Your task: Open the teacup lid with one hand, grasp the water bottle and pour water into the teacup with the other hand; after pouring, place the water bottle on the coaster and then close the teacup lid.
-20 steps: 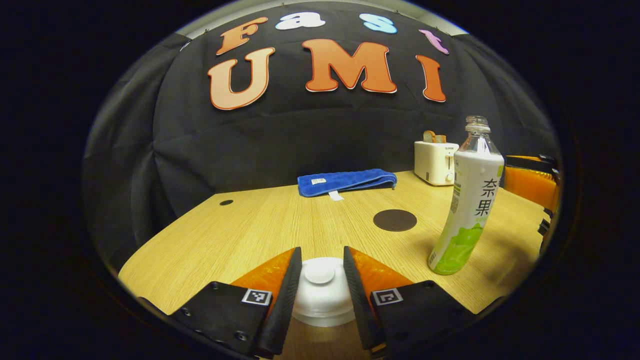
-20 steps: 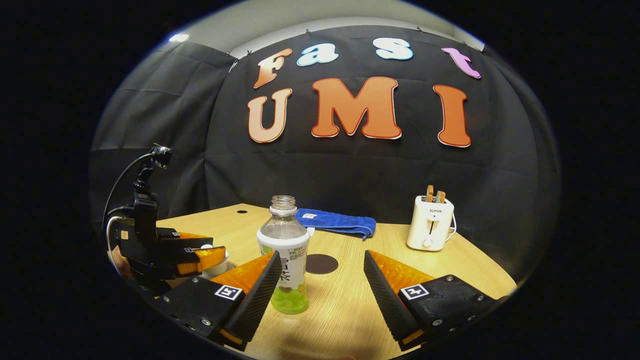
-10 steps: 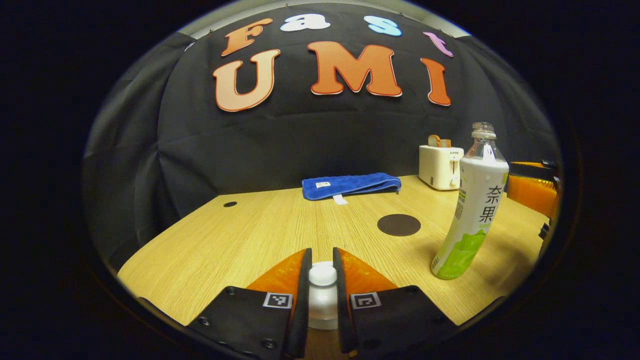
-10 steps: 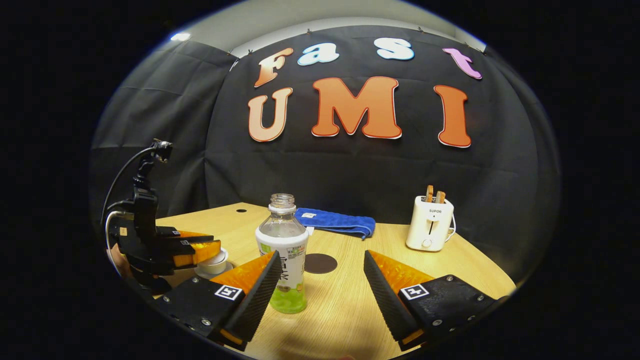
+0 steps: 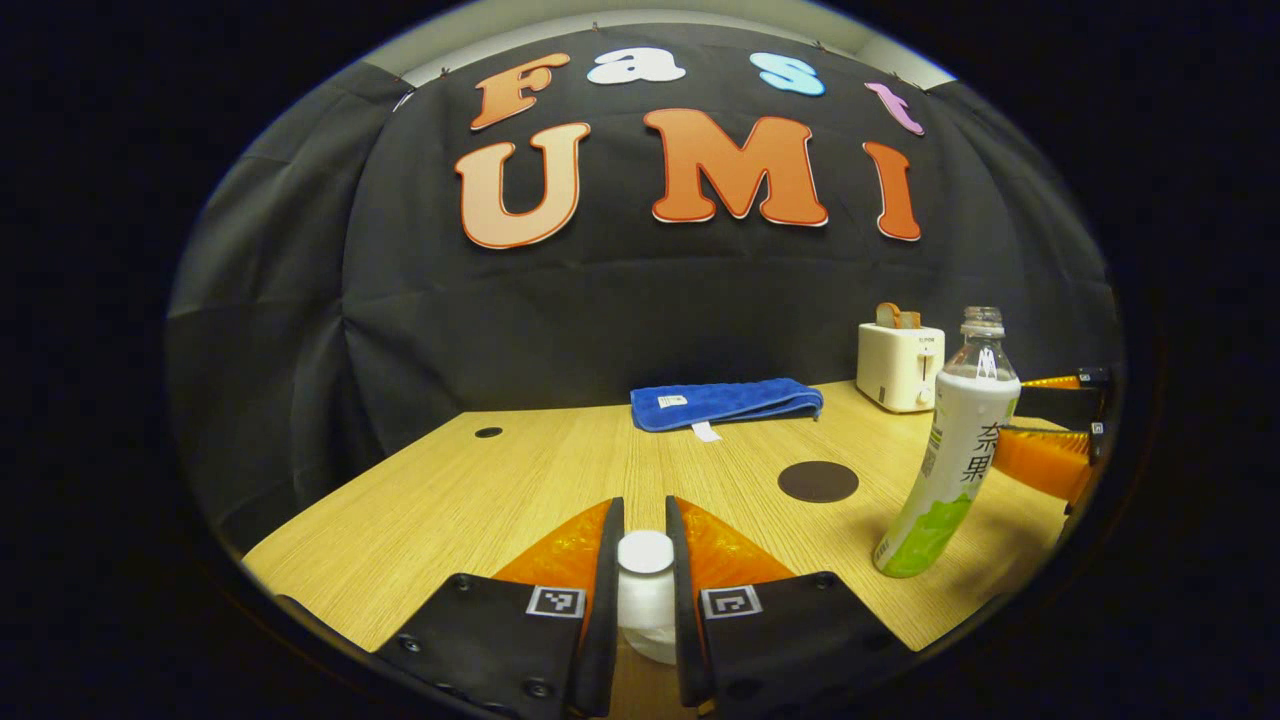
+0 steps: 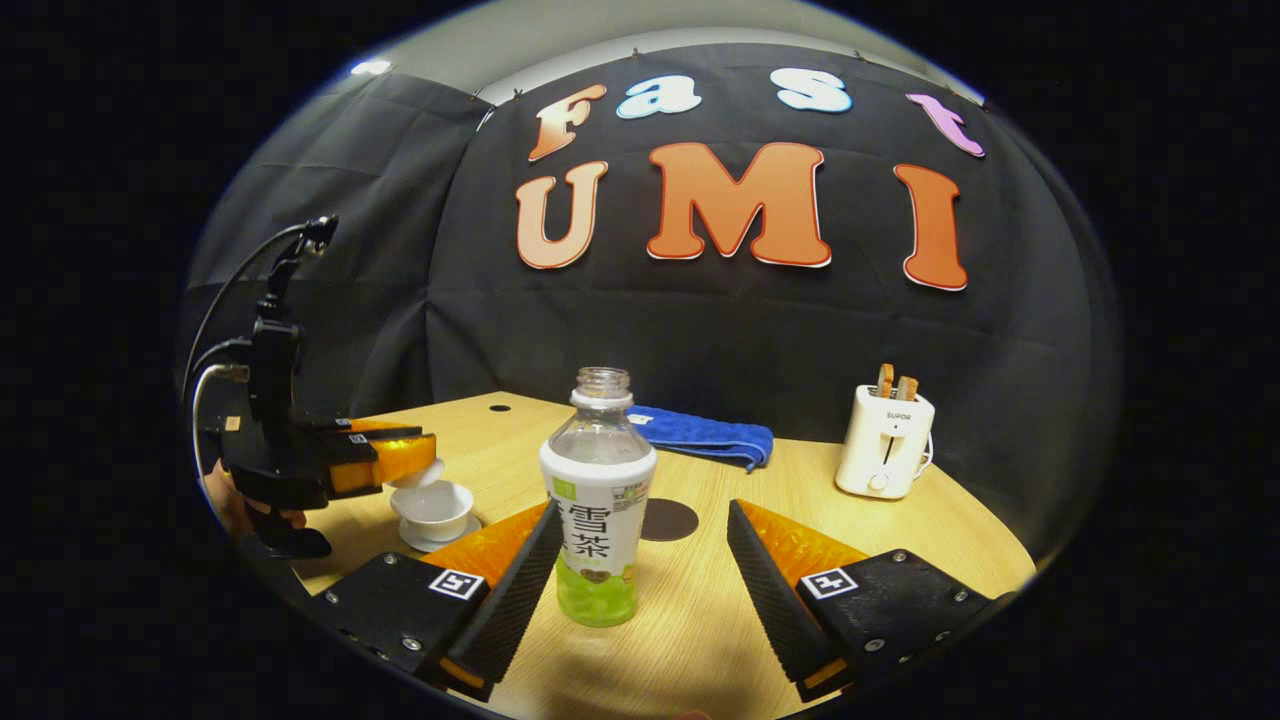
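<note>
My left gripper is shut on the knob of the white teacup lid and holds it in the air. In the right gripper view that gripper hangs just above the white teacup, which stands uncovered on its saucer at the left. The uncapped water bottle with a white and green label stands upright on the table, just ahead of my right gripper and nearer its left finger. That gripper is open and touches nothing. The round dark coaster lies behind the bottle; the left gripper view has coaster and bottle at the right.
A folded blue towel lies at the back of the wooden table. A white toaster with bread in it stands at the back right. A small round hole is in the tabletop at the far left.
My left gripper closed on the lid's knob, then lifted the lid off the teacup. My right gripper moved closer to the bottle, still open.
</note>
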`<action>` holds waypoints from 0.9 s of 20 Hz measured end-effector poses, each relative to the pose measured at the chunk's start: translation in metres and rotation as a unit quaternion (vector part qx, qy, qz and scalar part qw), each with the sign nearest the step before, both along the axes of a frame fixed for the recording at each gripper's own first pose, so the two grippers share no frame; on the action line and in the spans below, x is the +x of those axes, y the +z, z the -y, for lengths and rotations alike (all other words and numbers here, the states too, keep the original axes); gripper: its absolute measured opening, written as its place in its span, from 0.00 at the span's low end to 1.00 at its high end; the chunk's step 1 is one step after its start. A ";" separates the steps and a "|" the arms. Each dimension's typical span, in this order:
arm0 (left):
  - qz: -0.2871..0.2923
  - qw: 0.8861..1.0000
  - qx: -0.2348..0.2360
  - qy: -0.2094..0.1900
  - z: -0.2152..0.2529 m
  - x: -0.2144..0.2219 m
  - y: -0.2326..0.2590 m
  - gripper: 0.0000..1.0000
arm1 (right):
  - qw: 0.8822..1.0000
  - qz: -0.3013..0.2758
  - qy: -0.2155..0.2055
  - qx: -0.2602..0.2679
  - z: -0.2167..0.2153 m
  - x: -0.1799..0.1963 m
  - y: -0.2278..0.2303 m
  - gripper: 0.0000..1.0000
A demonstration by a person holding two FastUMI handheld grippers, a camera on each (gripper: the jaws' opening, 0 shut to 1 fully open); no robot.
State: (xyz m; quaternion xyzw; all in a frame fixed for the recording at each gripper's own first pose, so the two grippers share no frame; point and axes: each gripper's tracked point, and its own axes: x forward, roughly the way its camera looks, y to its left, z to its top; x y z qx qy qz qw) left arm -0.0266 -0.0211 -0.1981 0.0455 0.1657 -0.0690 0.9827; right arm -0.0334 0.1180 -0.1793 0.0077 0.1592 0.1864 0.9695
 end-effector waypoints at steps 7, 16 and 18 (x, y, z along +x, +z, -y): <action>0.002 1.000 0.003 0.021 -0.023 -0.002 -0.001 0.28 | 0.999 -0.028 0.017 -0.007 -0.023 0.005 -0.027 0.93; -0.003 0.999 0.007 0.041 -0.048 -0.008 -0.008 0.28 | 0.998 -0.056 0.023 -0.003 -0.040 0.011 -0.047 0.66; -0.004 0.999 0.004 0.044 -0.051 -0.010 -0.007 0.28 | 0.998 -0.057 0.027 -0.011 -0.040 0.011 -0.045 0.64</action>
